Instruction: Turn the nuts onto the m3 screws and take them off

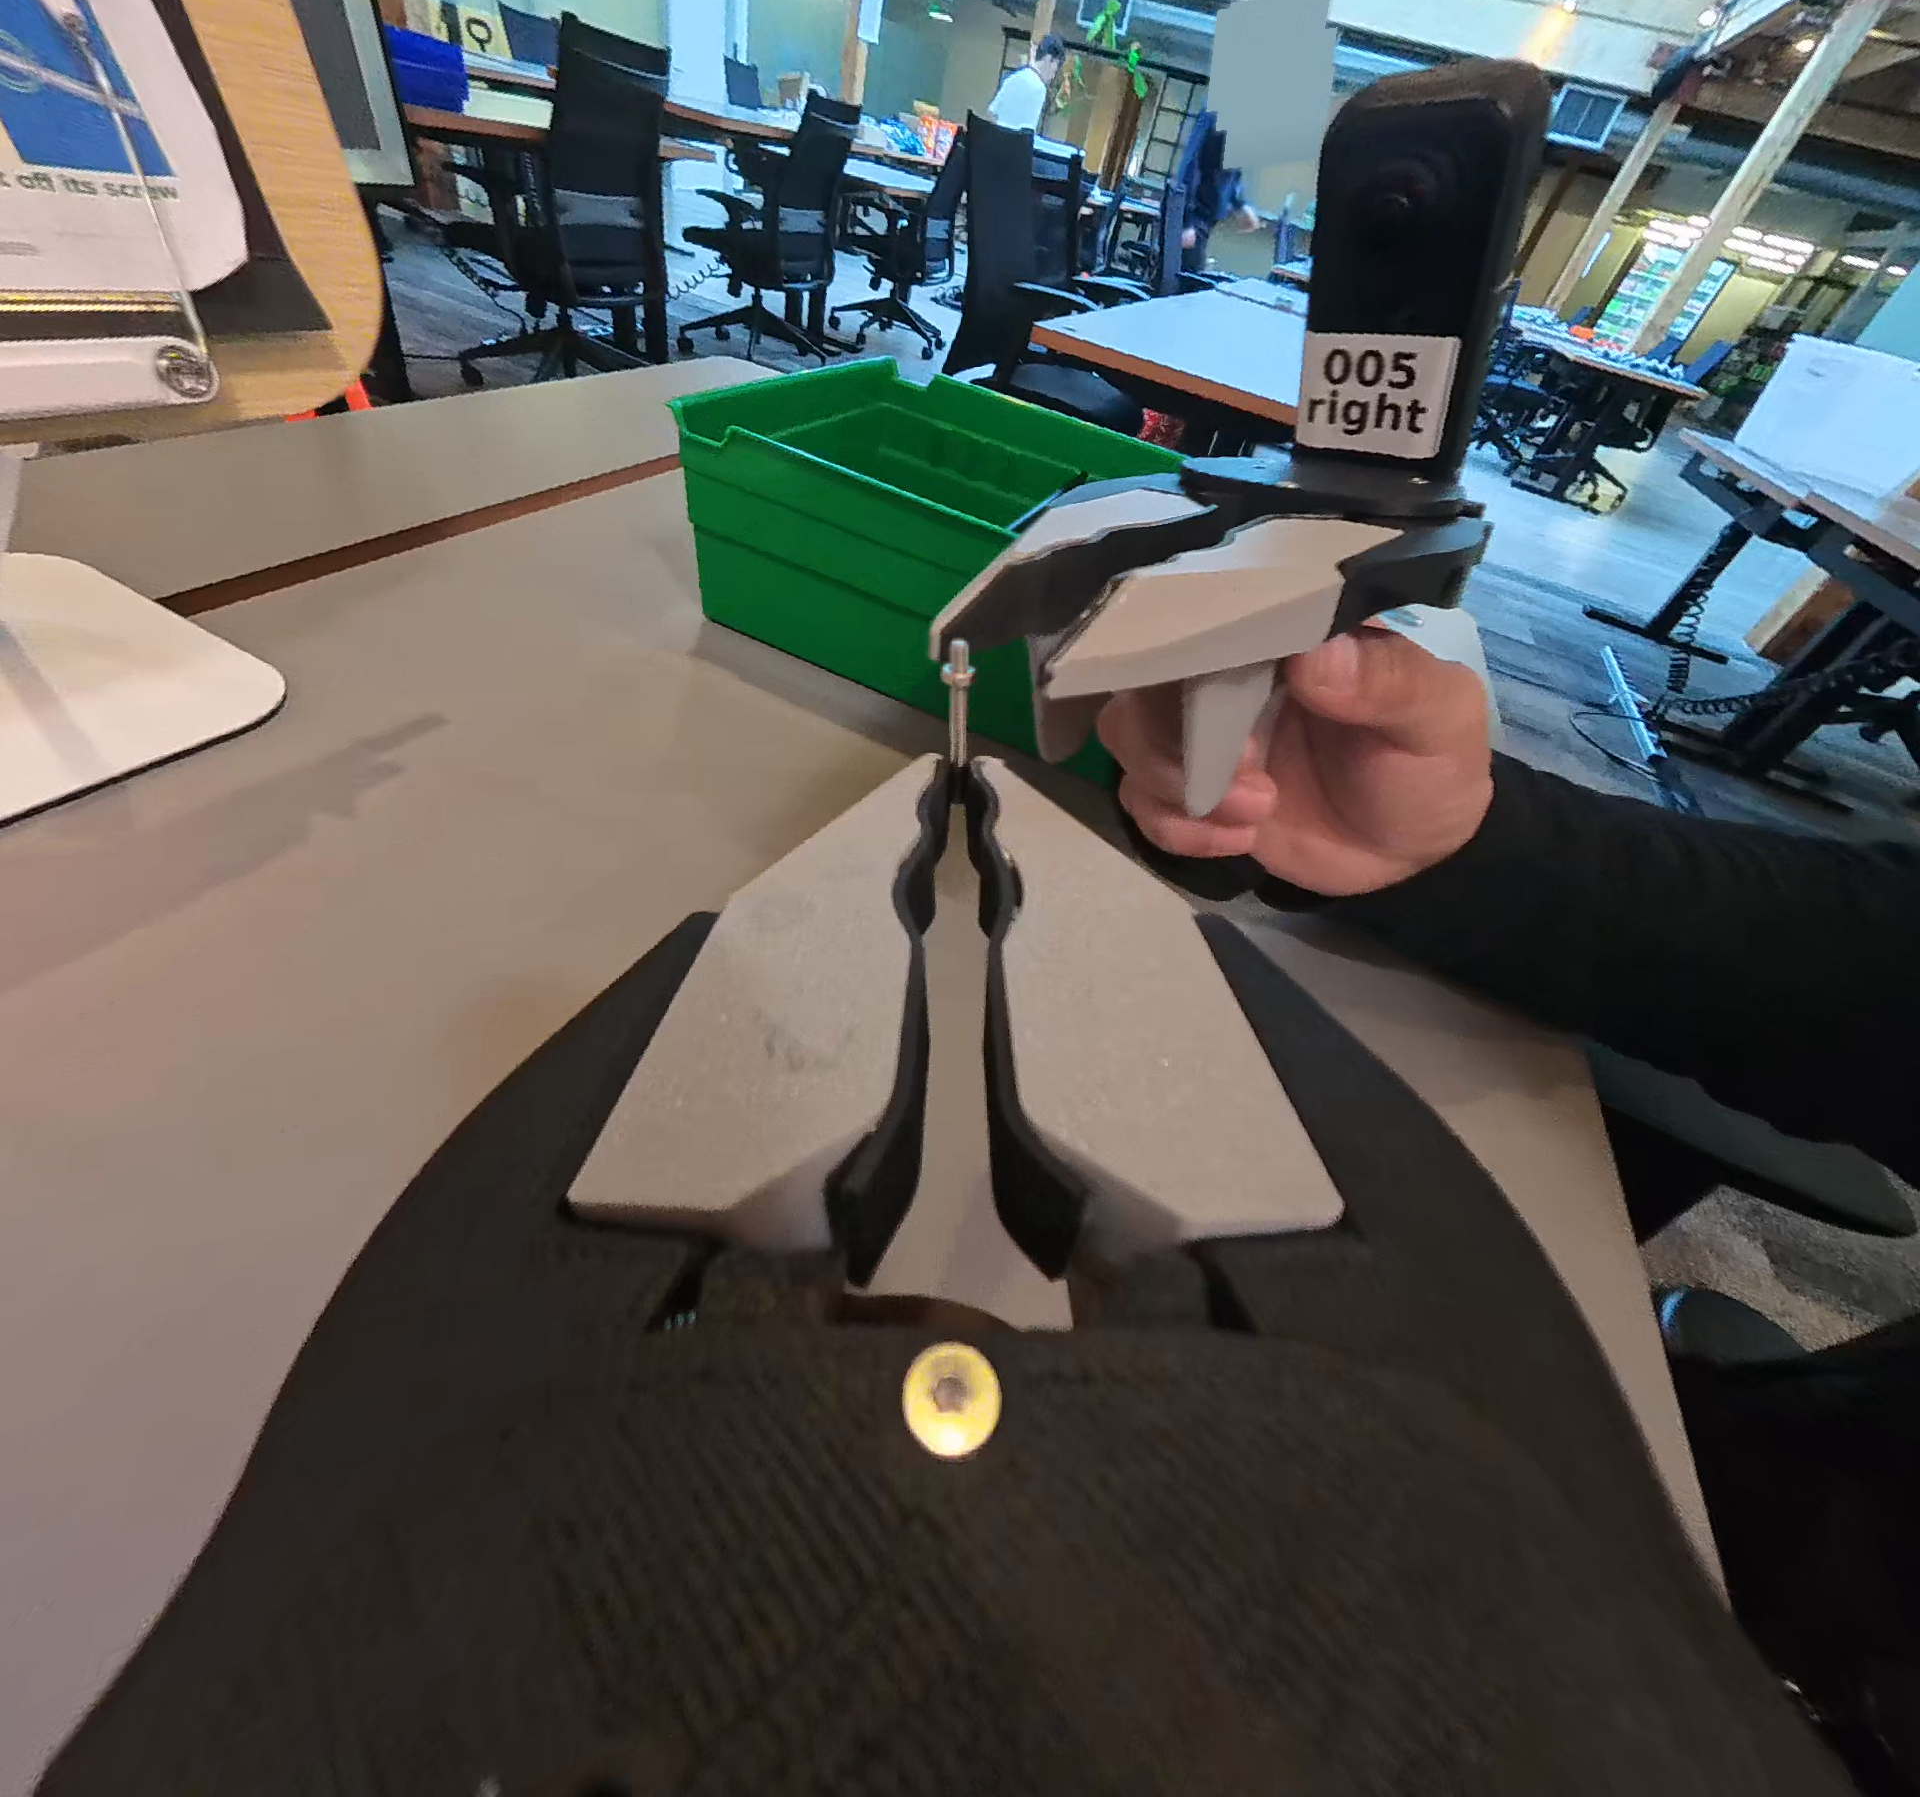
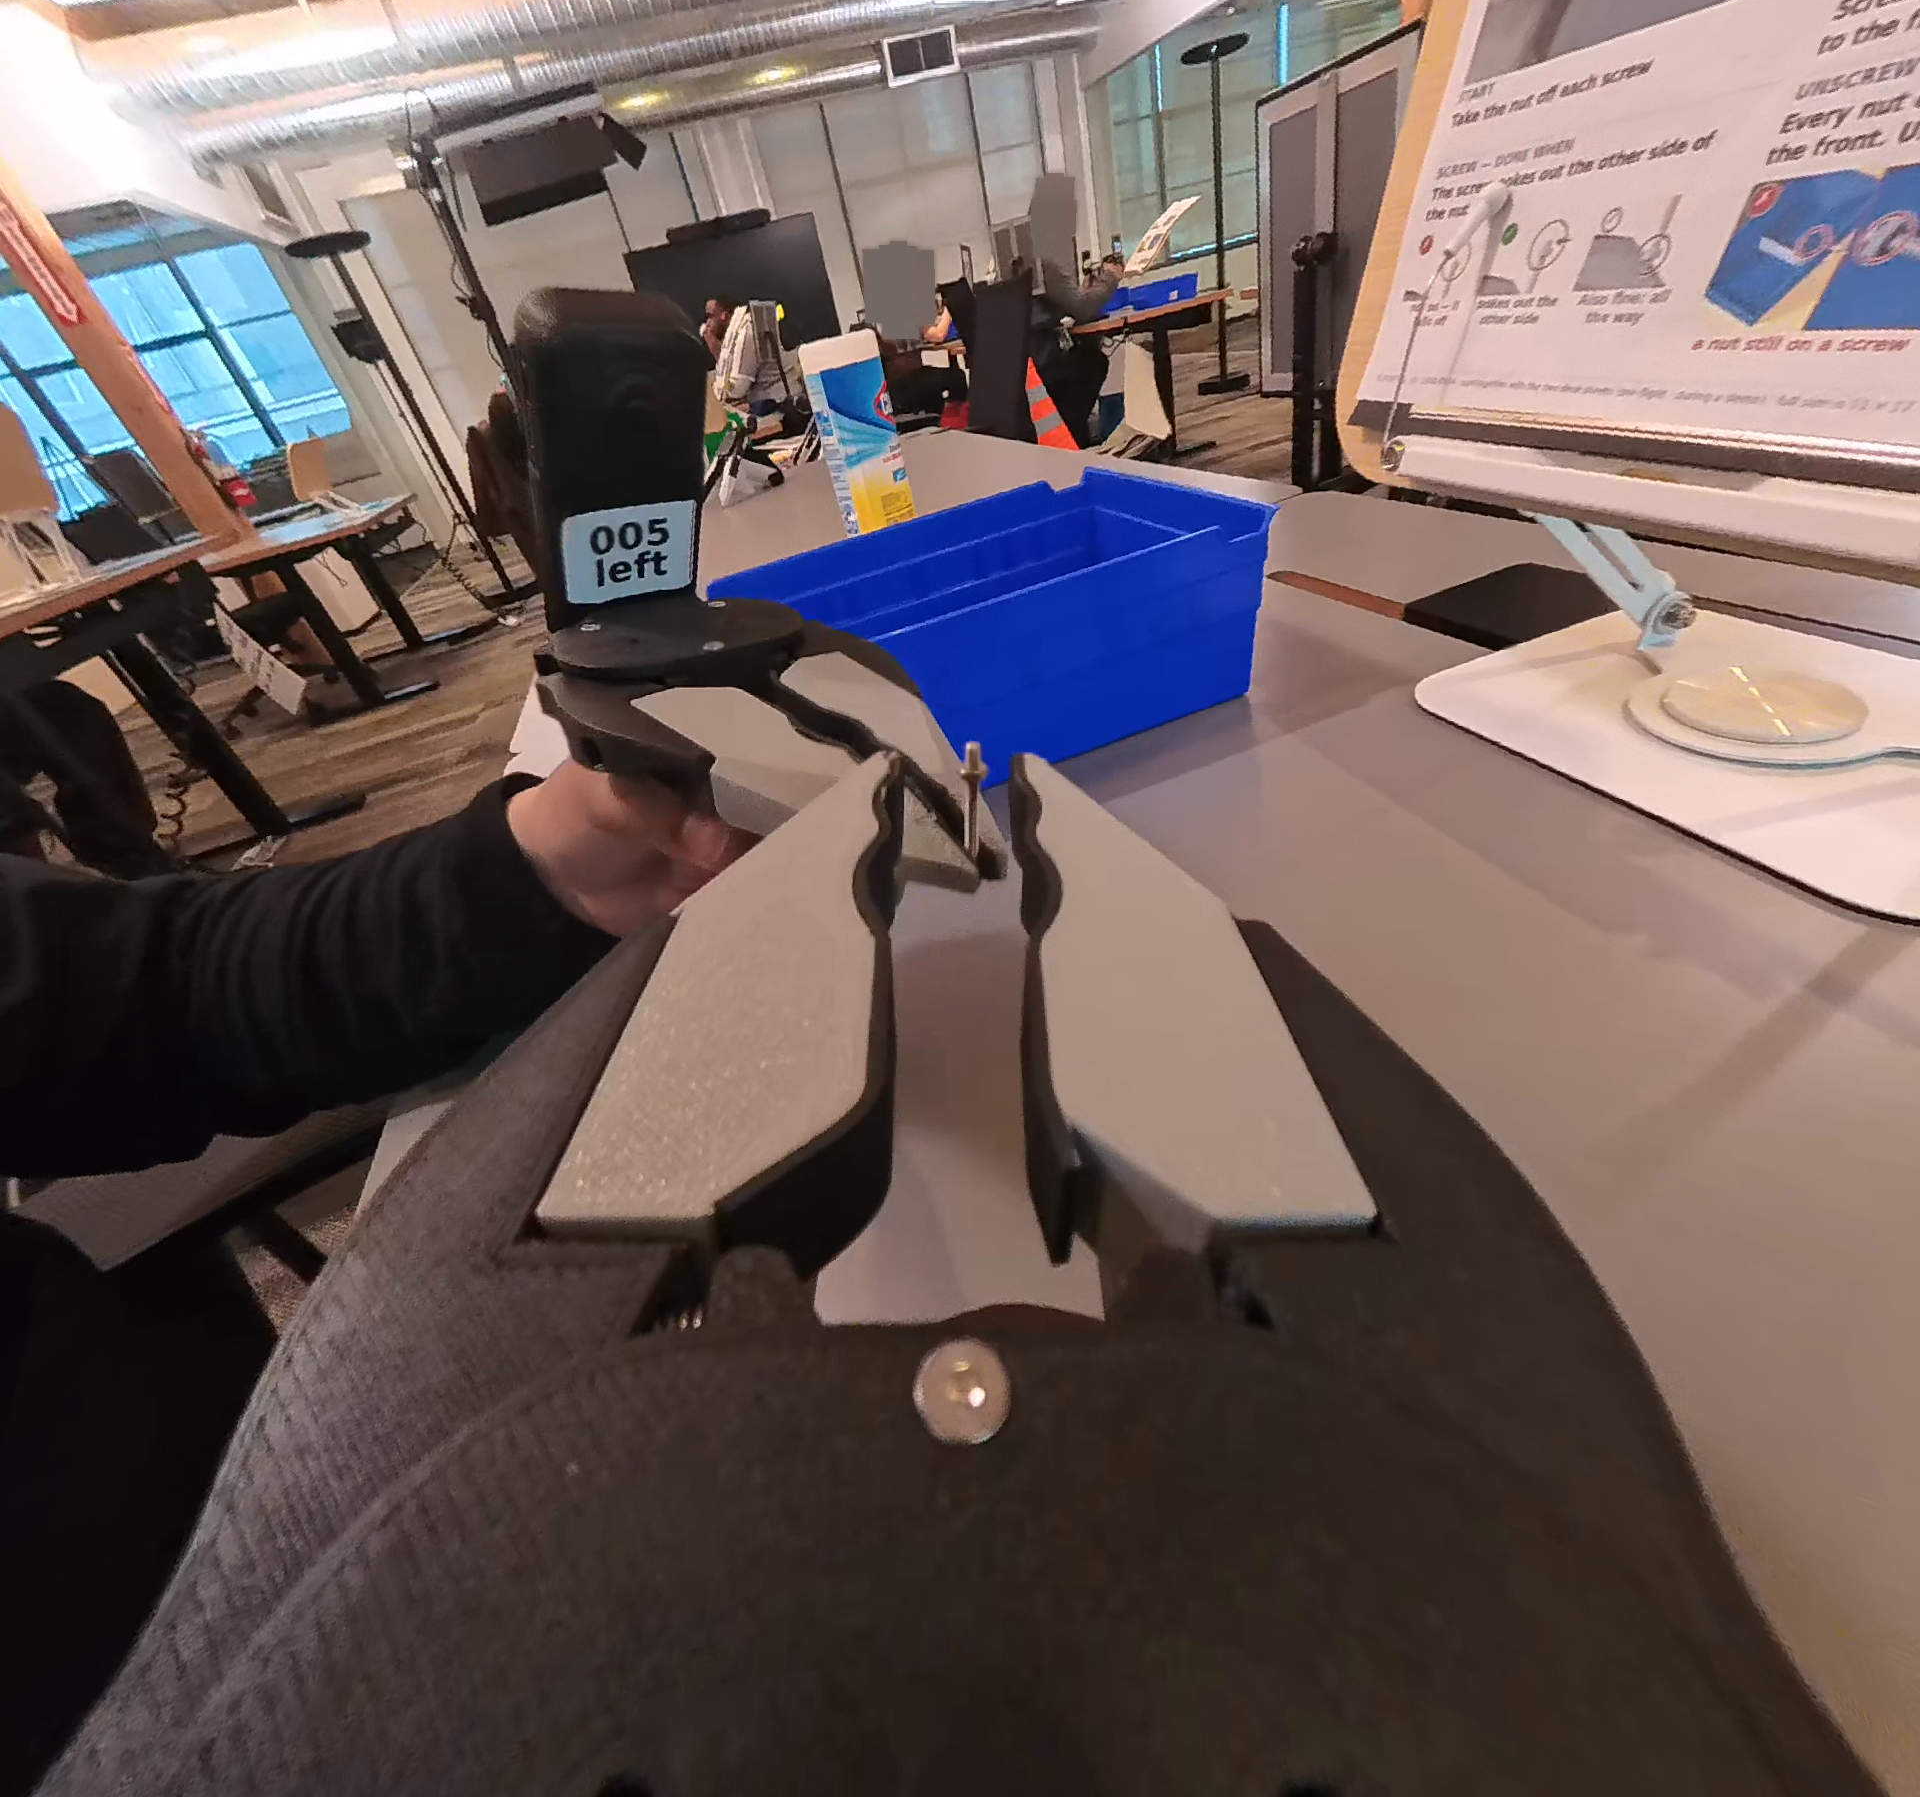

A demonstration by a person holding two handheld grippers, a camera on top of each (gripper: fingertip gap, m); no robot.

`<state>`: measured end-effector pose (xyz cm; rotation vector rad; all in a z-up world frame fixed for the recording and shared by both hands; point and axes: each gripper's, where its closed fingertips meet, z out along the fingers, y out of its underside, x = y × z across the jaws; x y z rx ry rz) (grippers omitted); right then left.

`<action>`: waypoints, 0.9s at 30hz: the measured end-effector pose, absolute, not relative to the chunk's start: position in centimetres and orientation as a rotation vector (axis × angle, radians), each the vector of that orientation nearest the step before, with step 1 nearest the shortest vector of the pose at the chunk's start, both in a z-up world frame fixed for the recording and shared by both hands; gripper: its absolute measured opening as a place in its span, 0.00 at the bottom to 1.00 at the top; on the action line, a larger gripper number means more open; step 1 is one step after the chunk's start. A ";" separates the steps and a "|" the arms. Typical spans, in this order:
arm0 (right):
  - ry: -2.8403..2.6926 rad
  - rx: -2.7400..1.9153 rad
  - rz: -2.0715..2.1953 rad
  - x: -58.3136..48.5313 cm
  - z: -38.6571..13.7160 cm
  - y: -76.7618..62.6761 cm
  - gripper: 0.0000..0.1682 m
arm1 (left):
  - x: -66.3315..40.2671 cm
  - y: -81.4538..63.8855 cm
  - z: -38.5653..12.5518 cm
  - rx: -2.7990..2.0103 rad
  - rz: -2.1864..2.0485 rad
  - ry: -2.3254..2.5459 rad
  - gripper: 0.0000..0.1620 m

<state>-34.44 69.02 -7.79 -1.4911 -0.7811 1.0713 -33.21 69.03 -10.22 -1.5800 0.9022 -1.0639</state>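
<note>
The grey counter (image 1: 436, 874) carries everything here, and its surface runs under both sets of jaws. Beyond the left gripper's jaws, slightly to their right, stands a green bin (image 1: 831, 542) on the counter; its compartments look bare from this angle. Beyond the right gripper's jaws stands a blue bin (image 2: 1049, 625), and a wipes canister (image 2: 857, 438) rises behind that bin's far left corner. To the right of the right jaws, a white stand (image 2: 1683, 719) on the counter holds up an instruction sheet (image 2: 1662, 158).

The left gripper (image 1: 957, 771) has its jaws pressed together, pinching the lower end of a thin screw (image 1: 955, 708) so that the screw stands upright just past the jaw tips. The right gripper (image 2: 951, 781) has its jaws spread, with a clear gap between the two fingers. In the right wrist view the screw (image 2: 972, 802) shows in that gap near the tips, touching neither finger as far as can be told. In the left wrist view the right gripper (image 1: 997, 635) reaches in from the right, held by a hand (image 1: 1340, 781), with its tips just beside the top of the screw.

A small nut (image 1: 957, 676) sits on the screw near its top end, with a short length of thread above it.
</note>
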 end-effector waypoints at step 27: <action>-0.845 -1.505 1.096 -35.9 -8.7 68.3 0.06 | -31.7 67.6 -10.6 -1.562 -1.044 0.983 0.00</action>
